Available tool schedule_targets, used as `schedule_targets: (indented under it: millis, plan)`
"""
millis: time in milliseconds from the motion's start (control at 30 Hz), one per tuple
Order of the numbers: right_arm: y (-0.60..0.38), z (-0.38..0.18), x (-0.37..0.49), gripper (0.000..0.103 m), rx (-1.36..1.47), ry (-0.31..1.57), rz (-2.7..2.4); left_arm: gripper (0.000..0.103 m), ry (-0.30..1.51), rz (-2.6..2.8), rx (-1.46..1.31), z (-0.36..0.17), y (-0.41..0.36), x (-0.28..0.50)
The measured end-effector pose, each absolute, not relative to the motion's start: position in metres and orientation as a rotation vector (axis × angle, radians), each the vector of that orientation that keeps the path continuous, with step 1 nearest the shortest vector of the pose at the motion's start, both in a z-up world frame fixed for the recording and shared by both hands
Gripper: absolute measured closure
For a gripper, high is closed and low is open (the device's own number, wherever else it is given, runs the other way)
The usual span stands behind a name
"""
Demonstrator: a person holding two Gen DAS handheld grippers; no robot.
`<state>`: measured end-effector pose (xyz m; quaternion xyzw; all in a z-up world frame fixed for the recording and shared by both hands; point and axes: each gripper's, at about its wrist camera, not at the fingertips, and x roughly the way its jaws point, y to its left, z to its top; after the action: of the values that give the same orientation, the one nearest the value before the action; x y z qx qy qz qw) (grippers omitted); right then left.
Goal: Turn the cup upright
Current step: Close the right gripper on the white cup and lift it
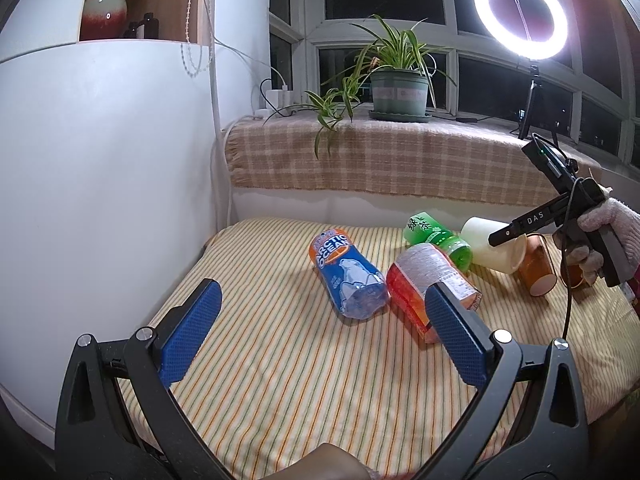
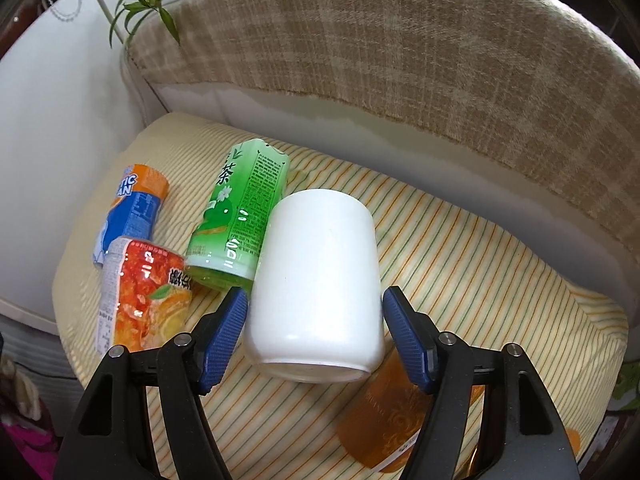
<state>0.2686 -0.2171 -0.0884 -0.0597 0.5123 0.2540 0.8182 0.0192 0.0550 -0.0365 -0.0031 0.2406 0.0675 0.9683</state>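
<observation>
Striped cloth [image 2: 460,264] covers the table under everything. White cup [image 2: 316,288] lies on its side between the spread blue fingers [image 2: 224,336] of the right gripper [image 2: 316,336], touching the green bottle [image 2: 236,216], partly over an amber cup [image 2: 384,420]. Left gripper [image 1: 316,332] hangs spread, holding nothing, near the orange bottle [image 1: 420,280].

White cup [image 2: 316,280], green bottle [image 2: 240,216], yellow striped cushion [image 2: 480,264], beige plaid blanket [image 2: 400,40].

Three cut bottles [image 1: 348,276], one white cup [image 2: 316,292], one amber cup [image 2: 384,424], two grippers [image 1: 320,336].
</observation>
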Motion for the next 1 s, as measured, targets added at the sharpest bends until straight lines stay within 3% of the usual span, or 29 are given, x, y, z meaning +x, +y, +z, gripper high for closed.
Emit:
schedule_targets:
  millis: [300, 833, 1000]
  plan:
    - [-0.219, -0.092, 0.233, 0.033, -0.083, 1.068, 0.523, 0.0, 0.48, 0.117, -0.014, -0.034, 0.051, 0.016]
    - [-0.237, -0.097, 0.112, 0.037, 0.01, 0.869, 0.415, 0.0, 0.503, 0.008, -0.023, -0.037, 0.031, 0.011]
    - [-0.247, -0.111, 0.078, 0.043, 0.058, 0.87, 0.372, 0.0, 0.536, -0.06, -0.038, -0.039, 0.017, 0.014]
